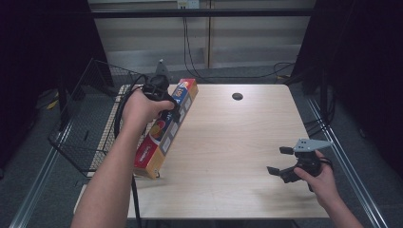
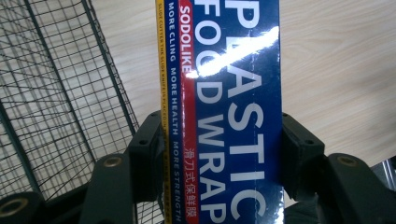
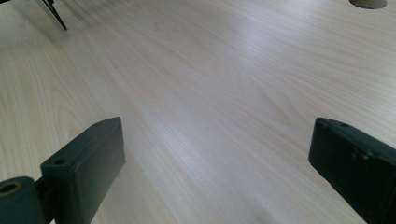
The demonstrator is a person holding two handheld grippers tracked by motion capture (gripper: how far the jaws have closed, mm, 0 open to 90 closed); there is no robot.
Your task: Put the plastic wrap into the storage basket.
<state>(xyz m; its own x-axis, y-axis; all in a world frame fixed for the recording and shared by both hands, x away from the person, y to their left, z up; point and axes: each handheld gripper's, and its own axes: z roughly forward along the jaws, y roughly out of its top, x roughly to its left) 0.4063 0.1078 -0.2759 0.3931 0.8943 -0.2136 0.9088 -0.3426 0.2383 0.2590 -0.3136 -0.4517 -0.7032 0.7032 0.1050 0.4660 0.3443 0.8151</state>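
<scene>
The plastic wrap box (image 1: 166, 128) lies slantwise over the left edge of the table (image 1: 228, 152), its near end low at the edge. My left tool (image 2: 222, 154) clamps it across its width, both jaws pressed to its sides. The grasp is made; I judge that the transfer into the wire basket (image 1: 90, 118), just beside the table on the left, remains. My right tool (image 1: 280, 164) hovers with jaws spread, holding nothing, well apart. The basket rim may catch the long box.
</scene>
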